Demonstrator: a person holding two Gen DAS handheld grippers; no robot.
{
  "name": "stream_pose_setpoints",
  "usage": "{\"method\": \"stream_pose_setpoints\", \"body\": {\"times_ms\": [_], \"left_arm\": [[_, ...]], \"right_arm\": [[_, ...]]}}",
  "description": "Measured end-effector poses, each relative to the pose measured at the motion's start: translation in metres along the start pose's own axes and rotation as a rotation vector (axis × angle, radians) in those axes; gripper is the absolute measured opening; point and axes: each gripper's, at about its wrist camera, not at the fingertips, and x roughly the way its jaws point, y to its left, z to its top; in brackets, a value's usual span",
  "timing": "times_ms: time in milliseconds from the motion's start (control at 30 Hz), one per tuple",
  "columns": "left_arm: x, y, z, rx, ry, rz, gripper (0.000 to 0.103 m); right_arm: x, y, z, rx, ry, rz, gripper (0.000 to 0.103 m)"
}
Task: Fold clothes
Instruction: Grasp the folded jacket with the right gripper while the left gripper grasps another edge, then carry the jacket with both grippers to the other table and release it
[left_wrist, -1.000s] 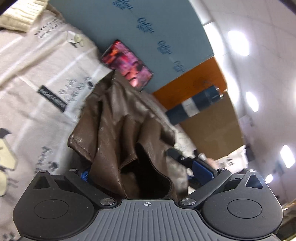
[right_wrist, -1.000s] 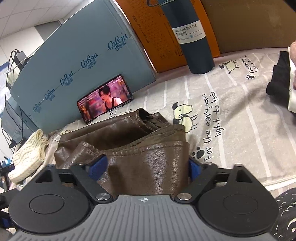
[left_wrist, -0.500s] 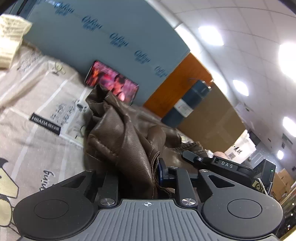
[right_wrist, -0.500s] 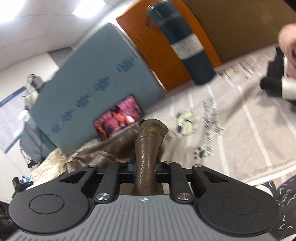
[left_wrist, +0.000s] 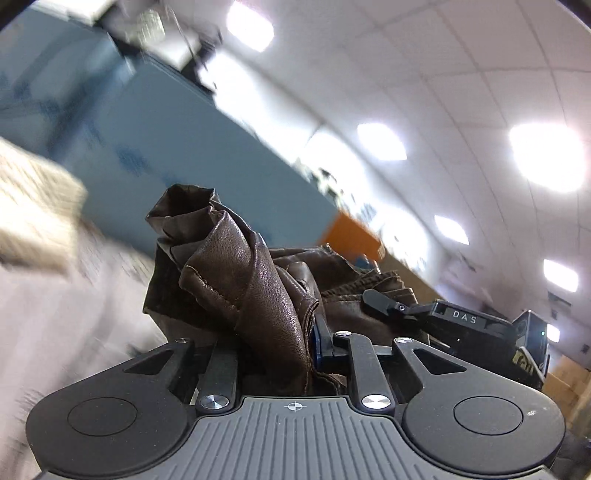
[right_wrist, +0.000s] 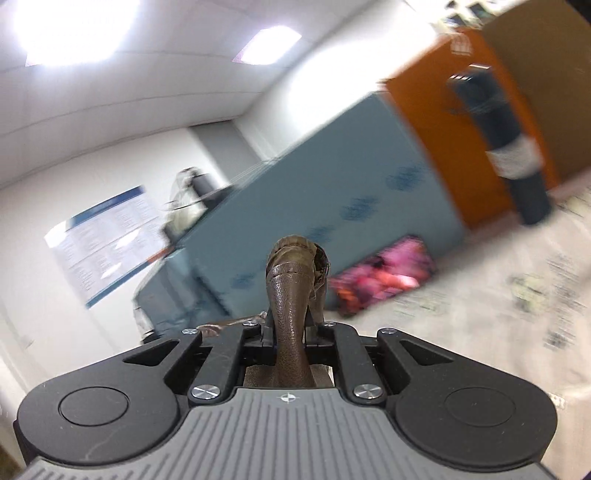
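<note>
Both grippers were clamped on the crumpled brown leather garment (left_wrist: 255, 280), lifted above the pale printed cloth (right_wrist: 480, 295). The left gripper (left_wrist: 280, 343) pinched a thick bunch; its view alone caught the right gripper (left_wrist: 454, 317) beyond. The right gripper's view showed a narrow fold (right_wrist: 291, 302), a blurred pink-lit phone (right_wrist: 380, 277) and a dark blue bottle (right_wrist: 506, 147).

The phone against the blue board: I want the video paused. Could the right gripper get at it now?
Probably not. The right gripper is shut on the brown leather garment, which fills its jaws in front of the phone; nothing else blocks the way.
</note>
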Motion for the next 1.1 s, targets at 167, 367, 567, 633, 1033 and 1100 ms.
{"method": "stream_pose_setpoints", "body": {"times_ms": [167, 367, 567, 633, 1033, 1100], "left_arm": [[-0.043, 0.028, 0.029, 0.062, -0.142, 0.130, 0.018], [-0.081, 0.069, 0.065, 0.121, -0.273, 0.293, 0.018], [-0.089, 0.116, 0.098, 0.173, -0.290, 0.411, 0.018], [-0.080, 0.133, 0.104, 0.184, -0.281, 0.442, 0.019], [-0.061, 0.191, 0.096, 0.052, -0.155, 0.665, 0.066], [-0.064, 0.187, 0.093, 0.066, -0.157, 0.738, 0.082]], "right_arm": [[0.068, 0.060, 0.001, -0.097, 0.042, 0.131, 0.009], [0.165, 0.122, -0.007, -0.136, 0.099, 0.246, 0.009], [0.249, 0.166, -0.020, -0.166, 0.149, 0.277, 0.009], [0.271, 0.176, -0.026, -0.187, 0.151, 0.277, 0.009], [0.374, 0.136, -0.080, -0.362, 0.277, 0.067, 0.010], [0.378, 0.132, -0.086, -0.393, 0.278, 0.043, 0.012]]}}
